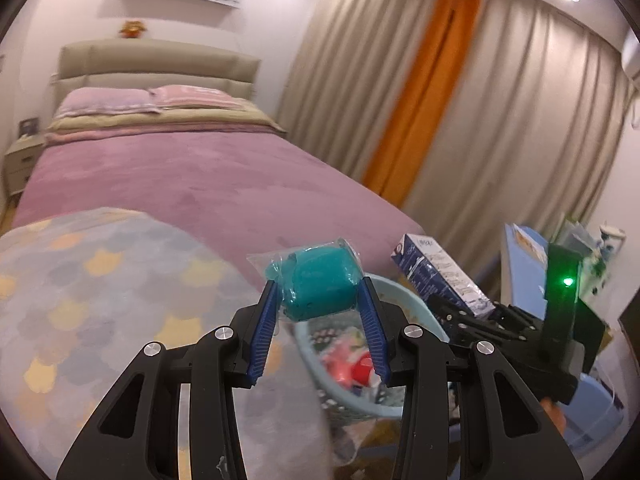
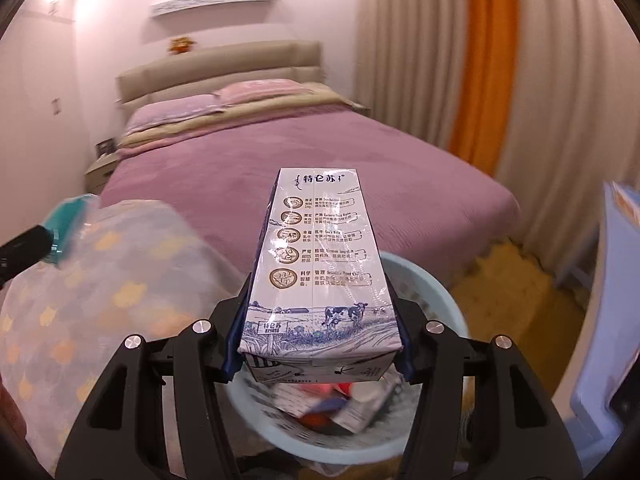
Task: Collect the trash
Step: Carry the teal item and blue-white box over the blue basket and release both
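Blue ribbed pads: they line both fingers of the left hand-held gripper, which is closed part-way on a teal packet in clear crinkled wrap; the packet bulges between the pads.
Right hand-held gripper: clamped on the lower sides of a milk carton, white with blue farm drawing and printed text, its long body pointing forward.
Basket: pale blue plastic, round; it sits right under both grippers, beside the foot of the bed, and holds red and white wrappers, blurred.
Open room: the teal packet hangs over the basket's near-left rim, the carton over its middle; bare air lies between each item and the heap below.
Edges: a folded blanket with yellow and grey scale pattern lies close on the left; the purple bed runs ahead to a beige headboard.
Left wrist view only: the right gripper seen from the side, with a green light lit.
Right wrist view only: the carton's printed face, yellow rug by the bed.
Beyond: beige and orange curtains hang in soft folds on the right.
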